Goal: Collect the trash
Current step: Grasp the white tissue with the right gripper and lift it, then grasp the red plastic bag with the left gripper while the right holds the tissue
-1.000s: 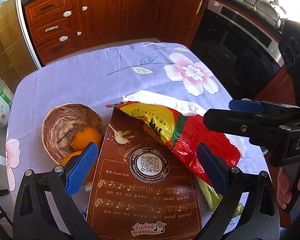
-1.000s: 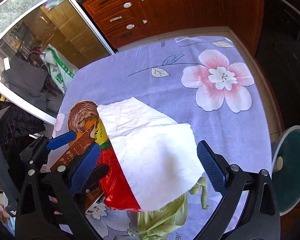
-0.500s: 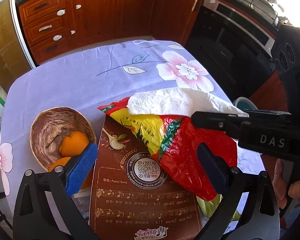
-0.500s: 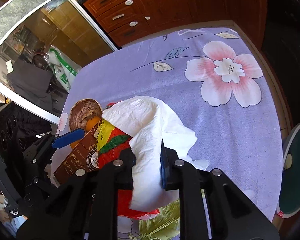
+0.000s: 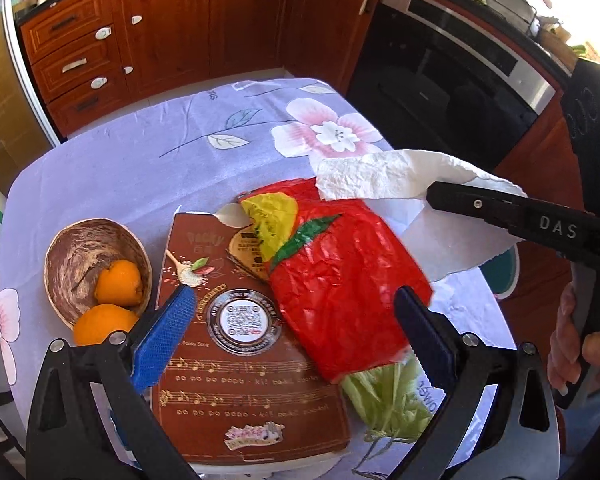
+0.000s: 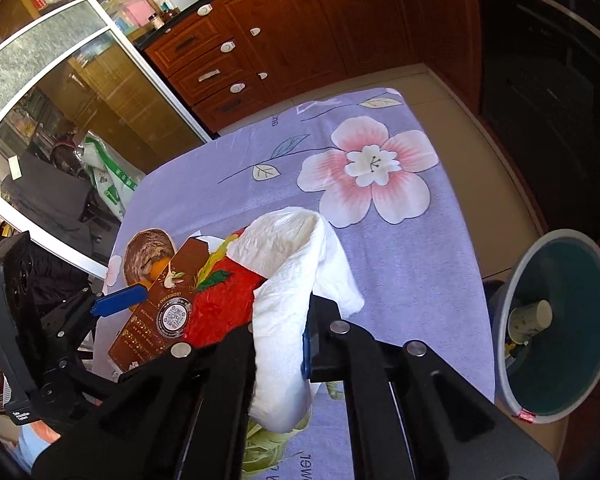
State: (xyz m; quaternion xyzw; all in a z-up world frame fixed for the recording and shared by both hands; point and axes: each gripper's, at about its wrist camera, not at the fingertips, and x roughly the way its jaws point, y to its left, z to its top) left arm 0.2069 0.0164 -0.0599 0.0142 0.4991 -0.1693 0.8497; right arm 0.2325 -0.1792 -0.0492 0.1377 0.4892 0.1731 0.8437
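Note:
My right gripper [image 6: 280, 332] is shut on a white paper towel [image 6: 296, 264] and holds it lifted above the table; the towel also shows in the left wrist view [image 5: 384, 178]. My left gripper [image 5: 292, 332] is open and empty, low over a brown Pocky box [image 5: 236, 352]. A red and yellow snack wrapper [image 5: 336, 276] lies across the box. A crumpled green wrapper [image 5: 388, 404] sticks out under the red one. A teal trash bin [image 6: 556, 328] with a paper cup inside stands on the floor to the right of the table.
A wooden bowl [image 5: 76, 256] with two oranges [image 5: 118, 282] sits at the table's left. The lilac flowered tablecloth [image 5: 148, 168] covers the table. Brown cabinets [image 5: 172, 28] and a black oven [image 5: 452, 68] stand behind.
My right gripper closed on the paper towel and lifted it off the red wrapper, up and to the right. The left gripper stayed open over the box.

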